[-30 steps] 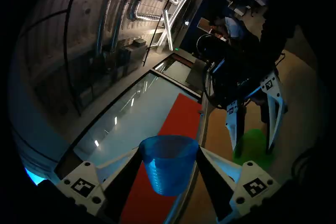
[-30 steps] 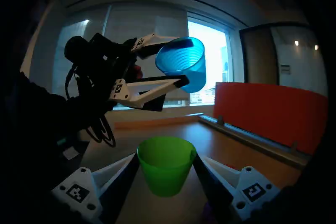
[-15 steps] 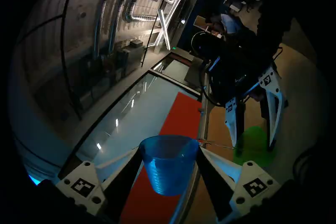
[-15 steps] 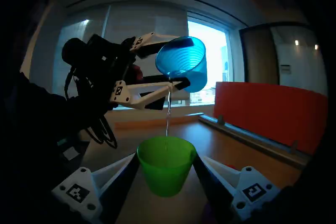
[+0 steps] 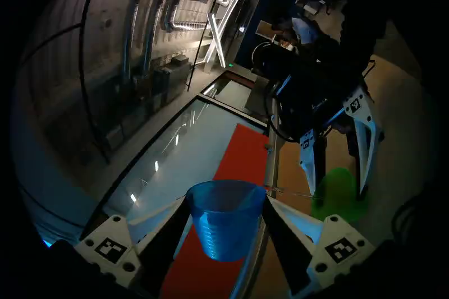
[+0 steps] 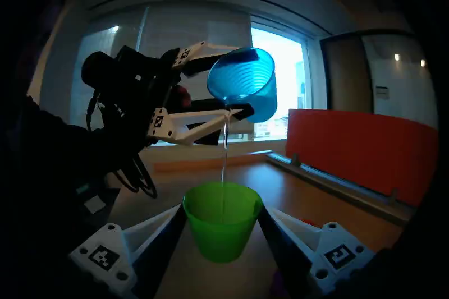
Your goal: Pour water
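My left gripper is shut on a translucent blue cup. In the right gripper view that left gripper holds the blue cup tipped on its side, mouth toward the camera, above a green cup. A thin stream of water falls from the blue cup's lower rim into the green cup. My right gripper is shut on the green cup, upright just above the wooden table. The left gripper view shows the right gripper around the green cup.
An orange-red partition panel stands along the table's right side on a metal rail. A bright window lies behind. A dark sleeve and hanging cables are at the left, behind the left gripper.
The blue cup has tipped a little further. A thin stream of water began about half a second ago and still runs into the green cup. The green cup has stayed in place.
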A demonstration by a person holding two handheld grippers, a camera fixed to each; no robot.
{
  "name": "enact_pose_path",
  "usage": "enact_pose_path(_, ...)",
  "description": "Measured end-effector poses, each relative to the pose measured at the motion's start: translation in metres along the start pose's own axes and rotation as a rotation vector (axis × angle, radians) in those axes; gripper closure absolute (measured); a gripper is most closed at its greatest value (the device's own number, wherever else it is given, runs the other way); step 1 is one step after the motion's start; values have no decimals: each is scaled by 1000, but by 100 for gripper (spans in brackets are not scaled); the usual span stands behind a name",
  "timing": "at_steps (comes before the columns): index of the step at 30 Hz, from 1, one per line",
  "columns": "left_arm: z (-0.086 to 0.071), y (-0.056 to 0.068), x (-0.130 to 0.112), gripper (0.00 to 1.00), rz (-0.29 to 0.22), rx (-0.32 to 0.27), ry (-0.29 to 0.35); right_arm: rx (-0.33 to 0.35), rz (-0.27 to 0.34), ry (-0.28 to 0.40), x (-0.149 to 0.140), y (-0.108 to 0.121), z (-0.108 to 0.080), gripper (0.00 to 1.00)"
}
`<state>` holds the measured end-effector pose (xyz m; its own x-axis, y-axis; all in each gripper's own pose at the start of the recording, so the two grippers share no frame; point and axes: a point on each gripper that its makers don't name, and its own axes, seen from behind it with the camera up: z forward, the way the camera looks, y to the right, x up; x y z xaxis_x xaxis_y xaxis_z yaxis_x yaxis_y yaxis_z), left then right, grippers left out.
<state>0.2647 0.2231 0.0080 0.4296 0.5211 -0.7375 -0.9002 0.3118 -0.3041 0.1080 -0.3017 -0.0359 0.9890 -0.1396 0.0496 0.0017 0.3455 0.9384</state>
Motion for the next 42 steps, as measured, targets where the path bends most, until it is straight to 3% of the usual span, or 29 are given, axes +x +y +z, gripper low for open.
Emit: enact_pose_path(42,2,-3,1,14,80,2,-11,-4,-8,0,2,1,-3,9)
